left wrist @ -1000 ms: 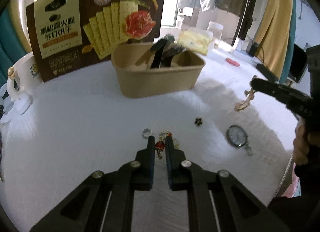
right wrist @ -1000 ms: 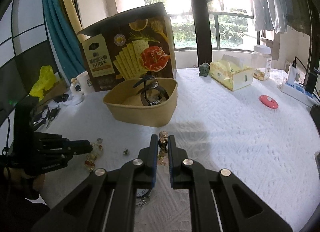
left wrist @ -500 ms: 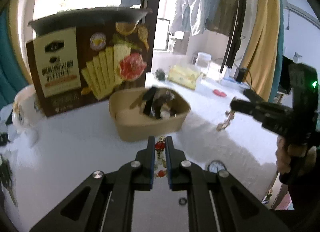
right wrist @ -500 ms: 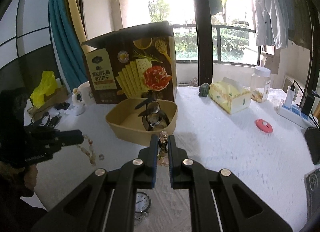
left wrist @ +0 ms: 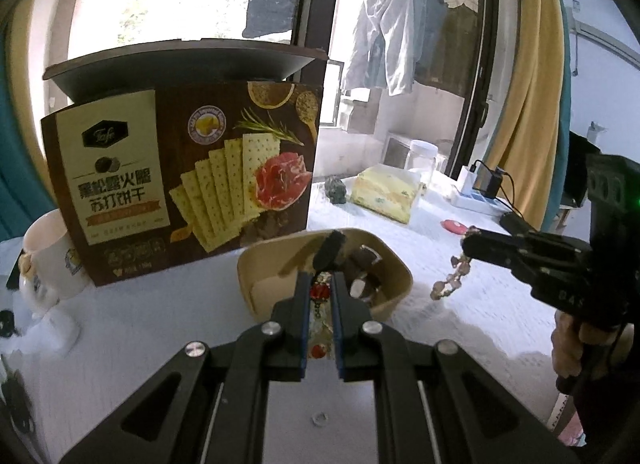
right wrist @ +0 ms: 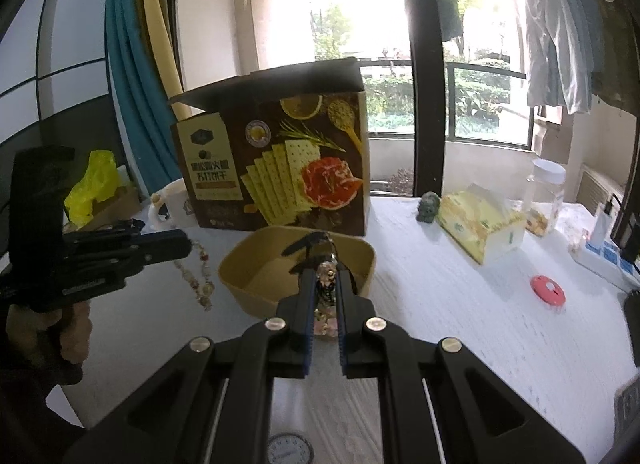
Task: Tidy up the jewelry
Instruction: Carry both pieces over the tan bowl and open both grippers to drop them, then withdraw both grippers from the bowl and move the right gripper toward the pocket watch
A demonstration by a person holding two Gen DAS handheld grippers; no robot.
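Note:
My left gripper is shut on a red-beaded bracelet and holds it in the air just in front of the tan paper bowl; the bracelet hangs down from it in the right wrist view. My right gripper is shut on a pale pink beaded bracelet, raised near the bowl; its chain dangles in the left wrist view. The bowl holds dark hair clips and a watch-like piece. A small silver ring lies on the white tablecloth.
A big cracker box stands behind the bowl. A white mug is at the left. A tissue pack, a jar, a green figurine, a red disc and a power strip sit right. A pocket watch lies below.
Both grippers have risen from the table with their bracelets and moved toward the bowl. The left one lifted the red-beaded bracelet off the cloth.

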